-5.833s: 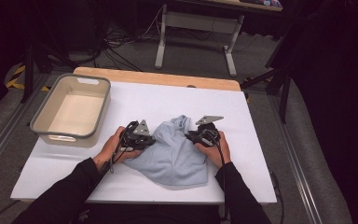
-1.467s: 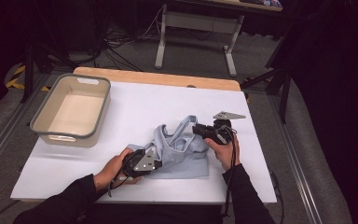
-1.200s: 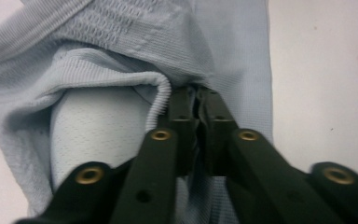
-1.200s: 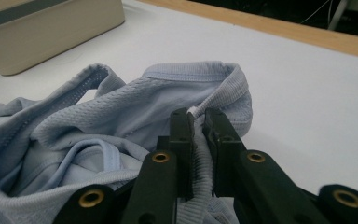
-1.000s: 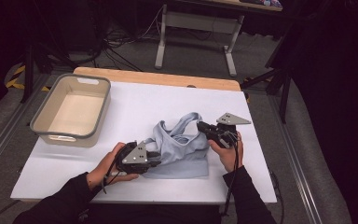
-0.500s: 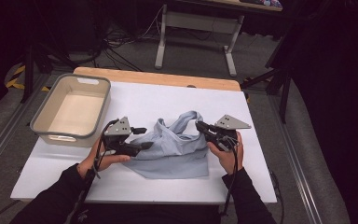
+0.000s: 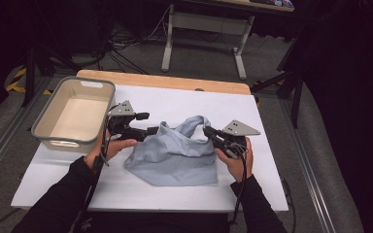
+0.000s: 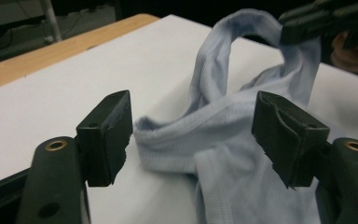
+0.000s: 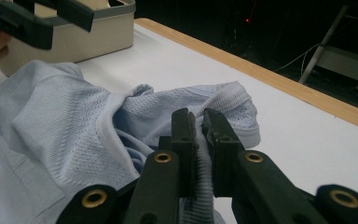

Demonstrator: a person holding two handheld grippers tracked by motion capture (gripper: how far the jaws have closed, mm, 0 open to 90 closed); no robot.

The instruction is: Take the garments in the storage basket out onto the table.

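A light blue garment [image 7: 175, 155] is spread in a rumpled heap on the white table [image 7: 272, 160], right of a beige bin [image 7: 73, 114]. Its edge is clamped between the closed jaws of the right gripper [image 9: 199, 122], and a loop of the fabric is held raised there. The left gripper [image 8: 193, 135] is seen at the garment's left edge; its jaws have just been opening, stand wide apart, and fabric lies between them unpressed.
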